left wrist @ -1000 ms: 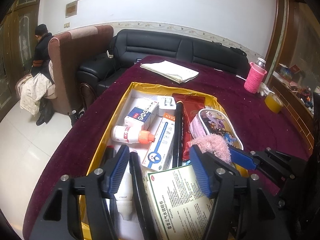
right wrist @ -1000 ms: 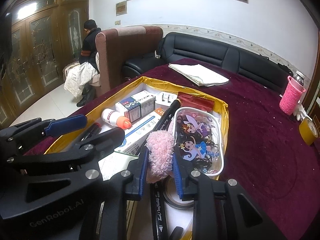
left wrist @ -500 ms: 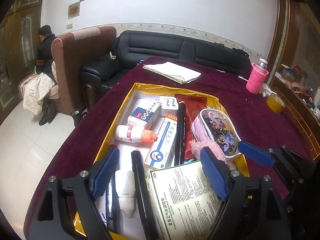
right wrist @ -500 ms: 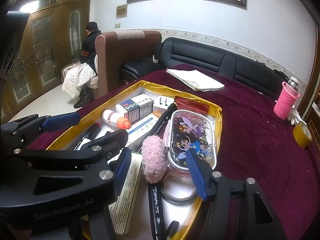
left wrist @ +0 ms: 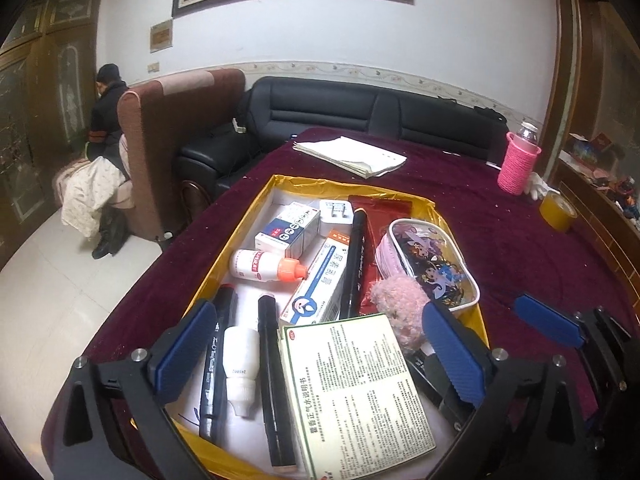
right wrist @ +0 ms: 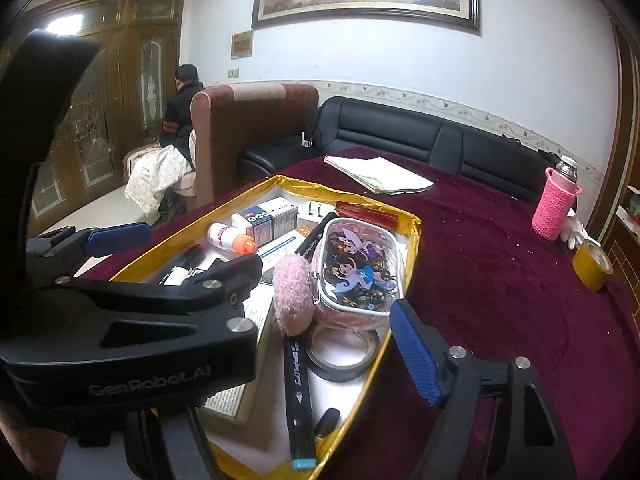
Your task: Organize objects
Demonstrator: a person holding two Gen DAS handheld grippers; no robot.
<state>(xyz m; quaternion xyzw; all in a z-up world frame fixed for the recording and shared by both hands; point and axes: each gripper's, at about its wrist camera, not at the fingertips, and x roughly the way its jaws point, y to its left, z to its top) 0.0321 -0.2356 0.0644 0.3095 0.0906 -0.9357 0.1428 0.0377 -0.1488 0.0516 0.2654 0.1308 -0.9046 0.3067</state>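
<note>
A: Both tools sit at the near end of the gold-edged box (left wrist: 352, 186) on the maroon tabletop (left wrist: 520, 248). The left gripper (left wrist: 320, 344) has its jaws opening, spread very wide, nothing pinched; a printed leaflet (left wrist: 356, 392) and two black markers (left wrist: 272, 368) lie between them in the box.

B: And the right gripper (right wrist: 332, 320)?

A: Jaws opening too, wide, empty. Only its right blue pad (right wrist: 414, 350) shows clearly, just outside the box's right edge; the other finger is hidden behind the left tool's black body. The cartoon pouch (right wrist: 356, 272) rests inside the box against that right wall, its pink pompom (right wrist: 292, 296) hanging at its near-left corner, touching neither pad.

B: Any room inside the box?

A: Crowded. Medicine cartons (left wrist: 292, 226), a white bottle with an orange cap (left wrist: 264, 268) and a red packet (left wrist: 380, 208) fill the far half; a tape ring (right wrist: 344, 352) and a long marker (right wrist: 298, 392) take the near-right corner.

B: Outside it?

A: Right of the box the cloth is open out to a yellow tape roll (right wrist: 592, 264) and a pink-sleeved bottle (right wrist: 556, 208) near the tabletop's far-right edge. Beyond the box's far edge lies a stack of papers (left wrist: 348, 156).
</note>
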